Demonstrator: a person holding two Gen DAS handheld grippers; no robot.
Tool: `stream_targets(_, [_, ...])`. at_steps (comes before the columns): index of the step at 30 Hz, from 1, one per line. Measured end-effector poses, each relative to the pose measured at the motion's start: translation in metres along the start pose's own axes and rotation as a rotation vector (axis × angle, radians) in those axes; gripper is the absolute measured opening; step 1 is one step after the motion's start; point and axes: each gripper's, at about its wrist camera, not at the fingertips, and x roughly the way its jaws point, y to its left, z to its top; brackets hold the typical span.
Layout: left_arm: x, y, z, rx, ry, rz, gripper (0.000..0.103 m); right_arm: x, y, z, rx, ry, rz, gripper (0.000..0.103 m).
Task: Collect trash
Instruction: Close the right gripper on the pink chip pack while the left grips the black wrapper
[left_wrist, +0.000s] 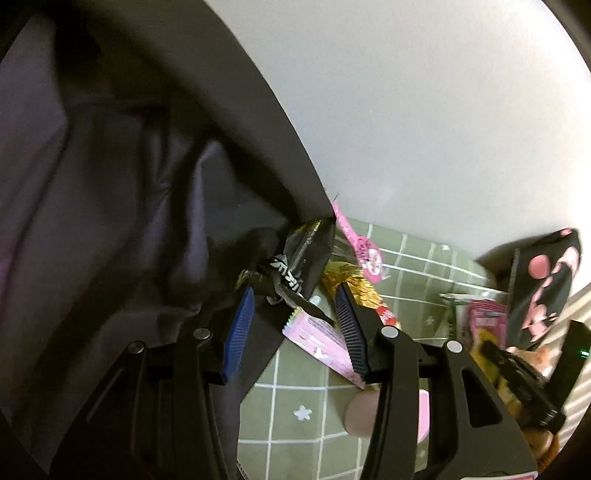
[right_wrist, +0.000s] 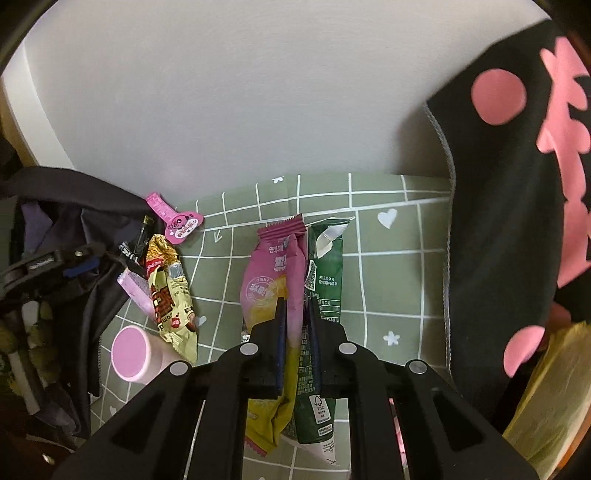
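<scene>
My right gripper (right_wrist: 295, 301) is shut on a pink-and-yellow snack wrapper (right_wrist: 266, 280) and a green pack (right_wrist: 327, 273), pinched side by side above the green checked cloth (right_wrist: 388, 258). My left gripper (left_wrist: 295, 290) stands open at the rim of a black bag (left_wrist: 110, 221). The rim's fabric lies between its blue pads. A crumpled black wrapper (left_wrist: 291, 269) sits just past its fingertips at the bag's mouth. On the cloth by the bag lie a gold wrapper (right_wrist: 171, 291), a flat pink wrapper (right_wrist: 136, 291) and a pink tag-shaped piece (right_wrist: 181, 225).
A pink cylinder (right_wrist: 131, 356) lies on the cloth near the bag. A black cloth with pink prints (right_wrist: 517, 184) hangs along the right side, with something yellow (right_wrist: 546, 387) below it. A white wall (right_wrist: 258, 92) bounds the far edge of the table.
</scene>
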Motion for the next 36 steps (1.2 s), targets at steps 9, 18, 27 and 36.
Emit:
stream_targets(9, [0.046,-0.004,0.009,0.007,0.087,0.134,0.039,-0.016,0.006,-0.016,0.029,-0.014,0.031,0.012])
stream_targets(18, [0.01,-0.023,0.006,0.1,0.05,0.018,0.003,-0.029,0.0,-0.041,0.077,-0.01,0.048,0.012])
stream_targets(27, [-0.034,-0.038,0.003,0.157,-0.026,-0.055,0.003,-0.033,0.0,-0.06,0.084,-0.016,0.039,0.013])
stream_targets(36, [-0.012,-0.024,-0.008,0.148,0.03,-0.023,0.02,-0.028,-0.009,-0.074,0.119,0.0,-0.008,0.03])
